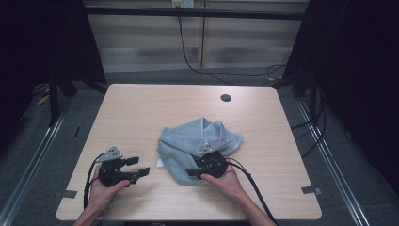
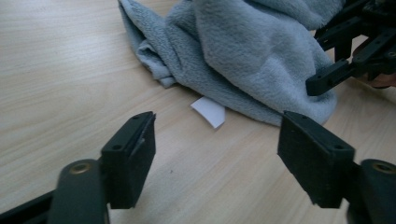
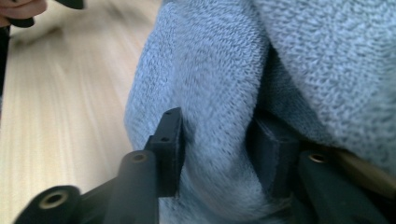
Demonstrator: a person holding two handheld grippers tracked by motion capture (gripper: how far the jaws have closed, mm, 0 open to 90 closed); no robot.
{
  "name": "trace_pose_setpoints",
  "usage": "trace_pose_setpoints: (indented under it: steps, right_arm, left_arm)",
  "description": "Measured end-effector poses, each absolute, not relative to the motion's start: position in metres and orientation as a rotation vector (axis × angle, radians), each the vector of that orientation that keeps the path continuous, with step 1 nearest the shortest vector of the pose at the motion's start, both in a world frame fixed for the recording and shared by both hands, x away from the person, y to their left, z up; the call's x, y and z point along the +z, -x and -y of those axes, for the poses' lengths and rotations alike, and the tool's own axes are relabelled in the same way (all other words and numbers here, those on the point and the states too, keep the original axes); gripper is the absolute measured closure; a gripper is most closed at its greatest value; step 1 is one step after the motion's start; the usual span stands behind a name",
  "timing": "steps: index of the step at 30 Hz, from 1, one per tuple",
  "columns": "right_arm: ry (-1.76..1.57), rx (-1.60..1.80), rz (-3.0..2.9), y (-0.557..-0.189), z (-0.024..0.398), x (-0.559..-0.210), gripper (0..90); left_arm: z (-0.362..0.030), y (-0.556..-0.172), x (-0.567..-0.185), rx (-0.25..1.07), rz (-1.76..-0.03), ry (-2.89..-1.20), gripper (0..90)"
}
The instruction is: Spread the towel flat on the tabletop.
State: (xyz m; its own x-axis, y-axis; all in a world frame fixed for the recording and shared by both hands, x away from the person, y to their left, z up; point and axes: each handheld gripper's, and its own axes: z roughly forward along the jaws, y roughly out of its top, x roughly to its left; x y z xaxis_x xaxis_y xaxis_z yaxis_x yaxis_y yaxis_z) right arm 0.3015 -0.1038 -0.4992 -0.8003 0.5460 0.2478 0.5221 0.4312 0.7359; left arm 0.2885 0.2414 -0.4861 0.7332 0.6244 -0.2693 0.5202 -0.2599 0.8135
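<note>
1. Right gripper (image 1: 195, 172) sits at the near edge of the towel (image 1: 197, 141), held by the person's right hand (image 1: 225, 181) in the high view.
2. Right gripper view: a fold of grey-blue towel (image 3: 215, 93) sits between the two black jaws, fabric bulging against both. Whether the pads actually press on it, cannot tell; the picture is blurred there.
3. Left gripper (image 1: 140, 167) has its jaws spread wide, nothing between them, held by the left hand (image 1: 104, 188) near the table's front left.
4. Left gripper (image 2: 215, 158) in its own view: jaws apart over bare wood, pointing toward the towel's near edge, not touching it.
5. Towel (image 2: 247, 51) lies crumpled in a heap at the middle of the table, slightly right of centre, a bit nearer the front edge than the back.
6. White tag (image 2: 208, 111) pokes out from under the towel's edge onto the wood; also seen as a pale spot (image 1: 160, 163) in the high view, between the two grippers.
7. Right gripper (image 2: 322, 84) shows at the right edge of the left gripper view, one jaw tip against the towel's lower corner.
8. Table (image 1: 141, 113) is light wood with a round cable hole (image 1: 226, 98) toward the back right.
9. Black cables trail from both grippers off the front edge.
</note>
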Motion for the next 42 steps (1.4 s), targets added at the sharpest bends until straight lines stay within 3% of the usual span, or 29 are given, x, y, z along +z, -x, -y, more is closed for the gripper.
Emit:
trace_pose_setpoints:
  steps: [2,4,5,9,11,17,21,32,34,36,39,42]
  right_arm:
    - [-0.976,1.338,-2.631,-0.300,0.104,-0.495,53.1]
    - [-0.966,1.368,-2.613,-0.299,0.110,-0.485,51.1]
    - [-0.985,1.391,-2.561,-0.298,0.124,-0.471,49.1]
    - [-1.017,1.428,-2.474,-0.299,0.147,-0.456,46.9]
    - [-1.065,1.463,-2.384,-0.303,0.172,-0.444,42.8]
    - [-1.069,1.477,-2.286,-0.311,0.192,-0.428,36.6]
    - [-1.068,1.433,-2.354,-0.326,0.188,-0.445,28.4]
    - [-1.032,1.384,-2.445,-0.337,0.160,-0.485,21.0]
    - [-1.031,1.372,-2.450,-0.337,0.158,-0.490,21.0]
    - [-1.031,1.367,-2.449,-0.336,0.159,-0.489,21.6]
    - [-1.034,1.377,-2.441,-0.335,0.165,-0.482,28.2]
    - [-1.085,1.370,-2.385,-0.336,0.176,-0.476,30.4]
  left_arm:
    - [-0.240,-0.286,-0.485,0.131,-0.866,-1.931,40.3]
    - [-0.235,-0.281,-0.482,0.114,-0.832,-1.931,40.7]
    - [-0.229,-0.278,-0.478,0.108,-0.797,-1.934,48.2]
    - [-0.216,-0.274,-0.470,0.090,-0.738,-1.928,55.6]
    - [-0.207,-0.276,-0.467,0.057,-0.718,-1.911,55.4]
    - [-0.166,-0.297,-0.472,0.048,-0.695,-1.997,50.4]
    - [-0.152,-0.311,-0.491,0.028,-0.734,-2.047,41.6]
    - [-0.151,-0.313,-0.502,0.115,-0.722,-2.089,47.5]
    - [-0.151,-0.312,-0.501,0.148,-0.736,-2.095,52.7]
    - [-0.154,-0.313,-0.501,0.129,-0.755,-2.079,63.4]
    - [-0.159,-0.313,-0.499,0.114,-0.748,-2.060,77.9]
    - [-0.161,-0.311,-0.494,0.103,-0.732,-2.032,84.1]
